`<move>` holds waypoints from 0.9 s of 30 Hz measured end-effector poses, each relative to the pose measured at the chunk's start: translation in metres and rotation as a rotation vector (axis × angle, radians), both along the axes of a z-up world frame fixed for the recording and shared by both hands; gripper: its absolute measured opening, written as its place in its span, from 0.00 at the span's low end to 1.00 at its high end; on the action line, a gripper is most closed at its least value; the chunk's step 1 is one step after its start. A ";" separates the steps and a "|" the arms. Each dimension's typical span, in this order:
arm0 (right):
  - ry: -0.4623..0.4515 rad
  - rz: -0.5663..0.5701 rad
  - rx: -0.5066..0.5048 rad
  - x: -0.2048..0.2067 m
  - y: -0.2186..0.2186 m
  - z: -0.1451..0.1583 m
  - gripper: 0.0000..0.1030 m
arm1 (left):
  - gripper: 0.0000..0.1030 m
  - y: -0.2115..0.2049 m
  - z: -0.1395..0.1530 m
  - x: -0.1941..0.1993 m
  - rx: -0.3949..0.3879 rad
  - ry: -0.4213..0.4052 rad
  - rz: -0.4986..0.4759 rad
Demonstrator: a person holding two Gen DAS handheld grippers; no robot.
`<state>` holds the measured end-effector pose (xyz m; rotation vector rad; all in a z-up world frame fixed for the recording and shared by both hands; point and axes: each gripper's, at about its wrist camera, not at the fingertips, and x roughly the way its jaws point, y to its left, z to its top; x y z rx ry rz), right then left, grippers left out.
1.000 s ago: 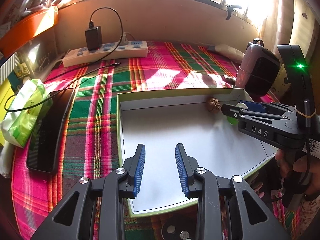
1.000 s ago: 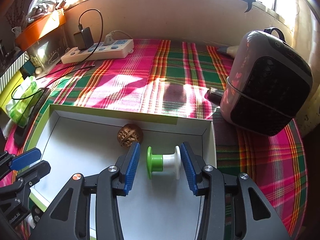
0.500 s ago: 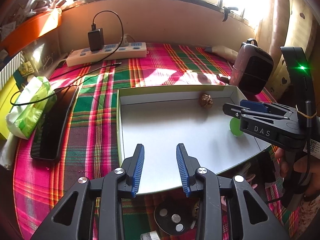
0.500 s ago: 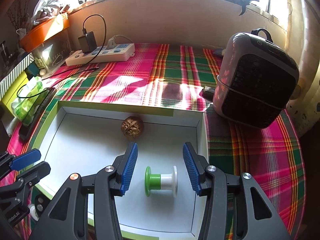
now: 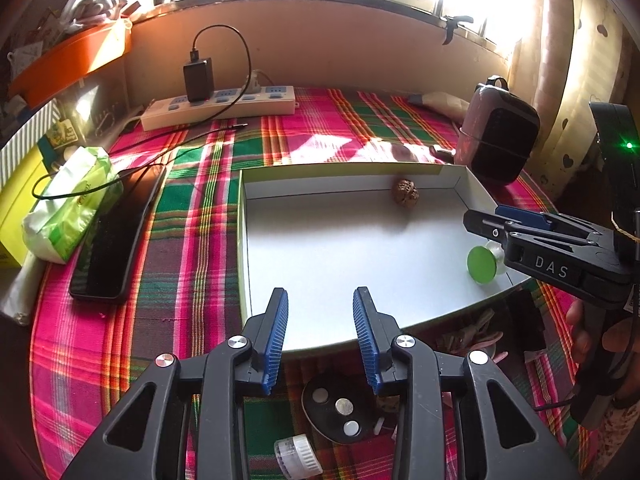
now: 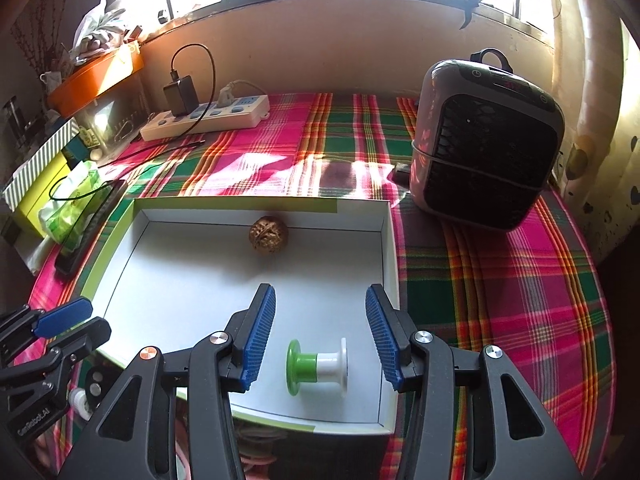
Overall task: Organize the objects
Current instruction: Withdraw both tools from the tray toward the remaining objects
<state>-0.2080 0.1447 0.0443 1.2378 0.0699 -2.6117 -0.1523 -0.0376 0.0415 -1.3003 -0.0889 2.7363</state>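
Both grippers, left (image 5: 320, 340) and right (image 6: 320, 332), gape empty over box (image 6: 392, 240); spool (image 6: 318, 366) by right wall, walnut (image 6: 268, 235) at far wall.

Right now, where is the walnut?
In the right wrist view the walnut lies inside the white box, against its far wall, beyond the green-and-white spool.

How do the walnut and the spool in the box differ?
The walnut is brown, round and wrinkled; the spool is smooth, green and white, lying on its side. The walnut sits against the box's far wall; the spool lies near the front, between the right gripper's open fingers. Neither is held.
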 end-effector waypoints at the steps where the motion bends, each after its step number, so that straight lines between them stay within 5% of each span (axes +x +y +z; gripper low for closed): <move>1: 0.006 -0.005 0.000 0.004 0.001 0.001 0.47 | 0.31 0.000 0.000 0.002 0.001 0.002 0.002; 27: 0.075 -0.065 -0.029 0.087 0.021 0.002 0.47 | 0.31 -0.022 0.007 0.065 0.028 0.062 0.068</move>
